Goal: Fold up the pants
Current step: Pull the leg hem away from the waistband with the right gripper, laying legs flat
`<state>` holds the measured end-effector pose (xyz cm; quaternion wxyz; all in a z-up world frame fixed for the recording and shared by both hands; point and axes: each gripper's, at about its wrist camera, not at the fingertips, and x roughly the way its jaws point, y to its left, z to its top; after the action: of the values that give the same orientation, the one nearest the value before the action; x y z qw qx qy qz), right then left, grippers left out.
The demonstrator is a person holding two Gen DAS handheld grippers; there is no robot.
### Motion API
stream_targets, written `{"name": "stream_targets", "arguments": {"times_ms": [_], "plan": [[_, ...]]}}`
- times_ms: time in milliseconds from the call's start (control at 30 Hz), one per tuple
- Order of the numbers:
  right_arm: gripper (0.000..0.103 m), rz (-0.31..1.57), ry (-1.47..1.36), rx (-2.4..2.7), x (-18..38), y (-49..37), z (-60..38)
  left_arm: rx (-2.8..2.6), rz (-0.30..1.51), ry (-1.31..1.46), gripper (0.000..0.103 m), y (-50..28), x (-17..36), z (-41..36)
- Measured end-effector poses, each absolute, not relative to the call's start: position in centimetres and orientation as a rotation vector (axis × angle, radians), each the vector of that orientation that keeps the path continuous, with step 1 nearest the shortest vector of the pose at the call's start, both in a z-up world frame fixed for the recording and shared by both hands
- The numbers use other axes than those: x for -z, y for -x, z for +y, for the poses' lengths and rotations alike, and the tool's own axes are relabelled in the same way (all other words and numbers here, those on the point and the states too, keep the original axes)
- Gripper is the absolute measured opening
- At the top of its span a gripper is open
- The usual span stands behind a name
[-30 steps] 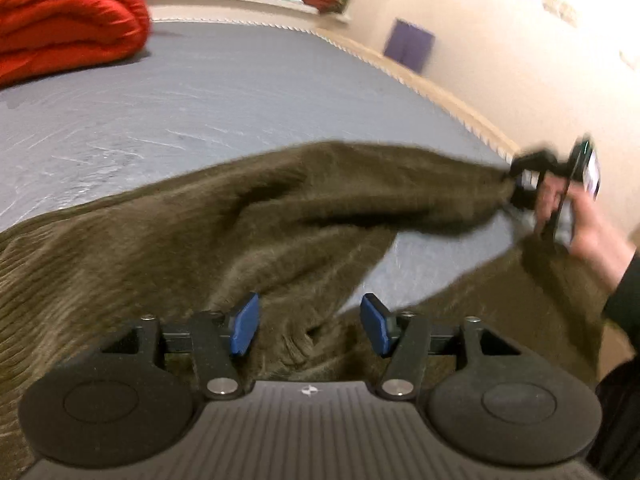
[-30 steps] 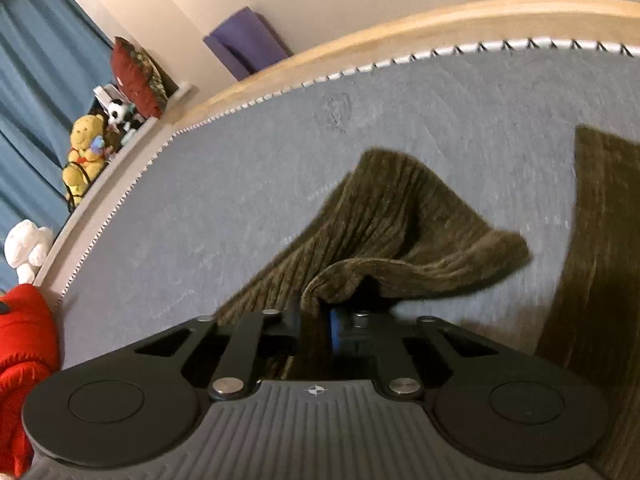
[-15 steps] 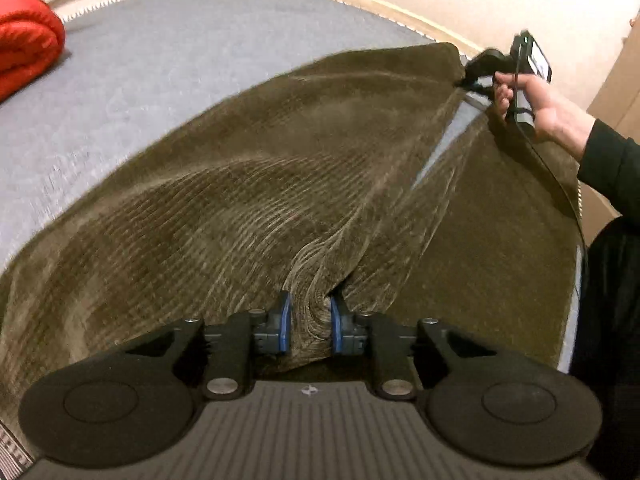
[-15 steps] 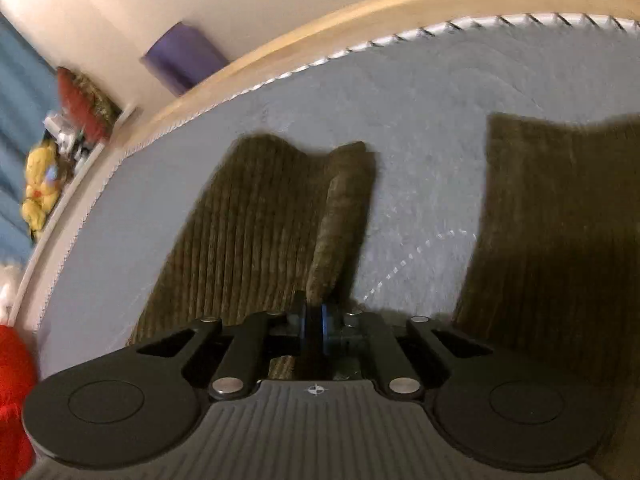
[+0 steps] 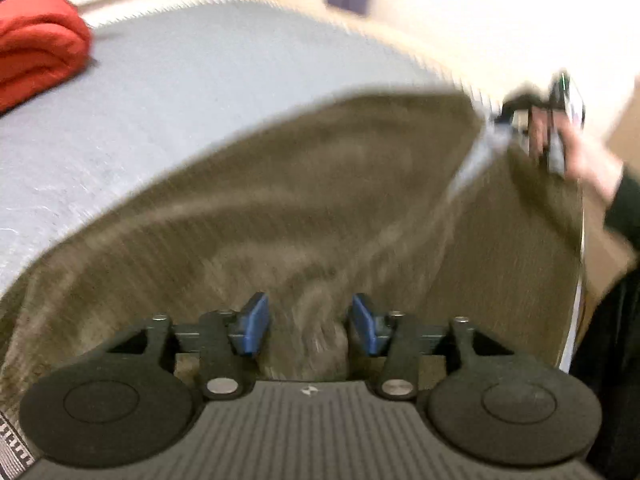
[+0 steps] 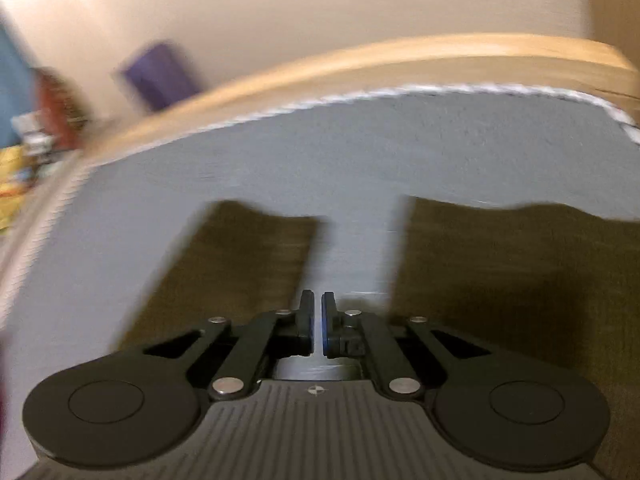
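Observation:
Olive-brown corduroy pants (image 5: 320, 200) lie spread on the grey mattress (image 5: 180, 80). My left gripper (image 5: 310, 322) hovers over the near end with its jaws opening. A raised ridge of the fabric runs between the blue pads (image 5: 254, 324), and they do not press on it. In the right wrist view the two leg ends (image 6: 240, 272) lie flat, side by side with a strip of mattress between them. My right gripper (image 6: 317, 320) sits over that strip, its jaws opening by a narrow gap with nothing between them. It also shows blurred at the far leg ends (image 5: 508, 120), held by a hand (image 5: 576, 152).
A folded red duvet (image 5: 36, 48) lies at the mattress's far left. The wooden bed frame (image 6: 400, 60) runs along the wall, with a purple object (image 6: 160, 76) and blurred soft toys (image 6: 12, 168) beyond. A dark sleeve (image 5: 628, 208) is at the right edge.
The left gripper, shut on a fold of the pants half a second ago, has opened and lifted a little. The right gripper has let go of the leg end, which now lies flat.

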<state>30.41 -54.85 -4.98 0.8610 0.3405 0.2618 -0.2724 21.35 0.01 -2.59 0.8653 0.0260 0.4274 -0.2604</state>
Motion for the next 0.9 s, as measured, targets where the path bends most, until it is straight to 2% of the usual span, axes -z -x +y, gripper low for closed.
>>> {"name": "stream_targets", "arguments": {"times_ms": [33,100,167,233,267,300,333,367,400,433,500,633,733,800,867,900], "plan": [[0.043,0.548,-0.703,0.506,4.7,-30.7,-54.1,0.523,0.864,-0.012,0.060,-21.5,2.0,0.8],[0.069,0.594,-0.659,0.438,4.8,-31.7,-52.8,0.428,0.805,0.053,0.061,-21.9,1.0,2.8],[0.069,0.686,-0.611,0.430,5.6,-33.0,-51.6,0.285,0.773,0.118,0.063,-22.5,0.5,5.4],[0.068,0.783,-0.603,0.450,7.1,-33.7,-51.0,0.116,0.772,0.216,0.066,-23.0,0.3,9.2],[0.066,0.763,-0.566,0.461,7.0,-33.7,-50.4,0.005,0.785,0.269,0.068,-23.2,0.4,11.5],[0.057,0.773,-0.518,0.471,7.0,-33.9,-49.7,-0.098,0.802,0.305,0.071,-23.2,0.6,13.6],[0.042,0.783,-0.477,0.485,7.0,-34.2,-49.1,-0.198,0.826,0.326,0.071,-23.2,0.8,15.7],[0.037,0.785,-0.459,0.493,7.1,-34.3,-48.6,-0.288,0.851,0.336,0.071,-23.0,1.1,17.7],[0.027,0.786,-0.446,0.496,7.3,-34.2,-48.3,-0.347,0.867,0.347,0.071,-22.8,1.2,19.3],[0.018,0.782,-0.439,0.493,7.4,-34.2,-48.2,-0.395,0.879,0.376,0.076,-22.3,1.4,21.1],[0.012,0.771,-0.453,0.496,7.6,-34.1,-48.9,-0.415,0.896,0.468,0.083,-21.7,1.9,23.7],[0.003,0.746,-0.488,0.541,7.4,-33.7,-49.4,-0.352,0.959,0.618,0.083,-22.0,3.8,26.0],[0.004,0.733,-0.418,0.711,6.9,-33.2,-49.3,-0.320,0.996,0.587,0.083,-23.1,5.4,25.8],[0.005,0.729,-0.470,0.748,7.0,-32.4,-50.1,-0.315,1.006,0.568,0.083,-23.5,6.6,25.4],[0.005,0.728,-0.565,0.708,7.1,-31.9,-50.9,-0.288,1.011,0.555,0.077,-23.9,7.3,24.9],[0.005,0.719,-0.582,0.698,6.8,-31.6,-51.0,-0.289,1.010,0.519,0.064,-23.8,7.4,24.6]]}}
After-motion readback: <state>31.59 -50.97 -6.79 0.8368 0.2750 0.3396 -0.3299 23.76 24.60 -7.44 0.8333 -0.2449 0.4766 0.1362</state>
